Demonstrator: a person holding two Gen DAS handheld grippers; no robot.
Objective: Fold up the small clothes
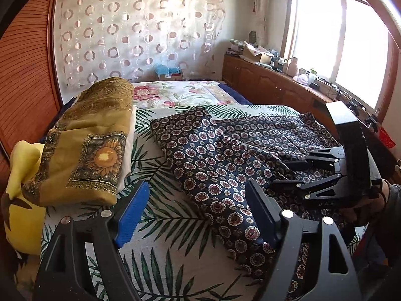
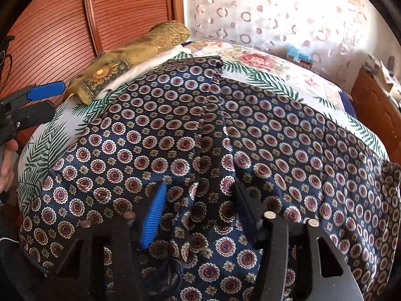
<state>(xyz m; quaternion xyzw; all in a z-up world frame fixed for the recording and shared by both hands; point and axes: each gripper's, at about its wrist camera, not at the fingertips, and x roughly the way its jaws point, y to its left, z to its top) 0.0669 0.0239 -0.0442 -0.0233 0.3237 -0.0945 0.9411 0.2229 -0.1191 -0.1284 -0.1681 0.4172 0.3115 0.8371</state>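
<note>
A dark blue garment point(image 1: 213, 155) with red-and-cream medallions lies spread on a palm-leaf bedsheet point(image 1: 155, 225). My left gripper point(image 1: 198, 210) is open just above the sheet at the garment's near left edge, with nothing between its fingers. In the right wrist view it shows at the far left point(image 2: 50, 100), clear of the cloth. My right gripper point(image 2: 200, 210) presses down into the garment point(image 2: 175, 138), and a raised ridge of cloth stands in the gap between its parted fingers. The left wrist view shows the right gripper point(image 1: 283, 173) lying on the garment's right side, with a hand behind it.
A folded golden sunflower cloth point(image 1: 85, 150) is stacked on the bed's left side, with a yellow item point(image 1: 22, 188) beside it. A floral quilt point(image 1: 175, 92) covers the far end. A wooden cabinet point(image 1: 270, 82) with clutter runs under the window. A slatted wooden door point(image 2: 62, 25) stands at the left.
</note>
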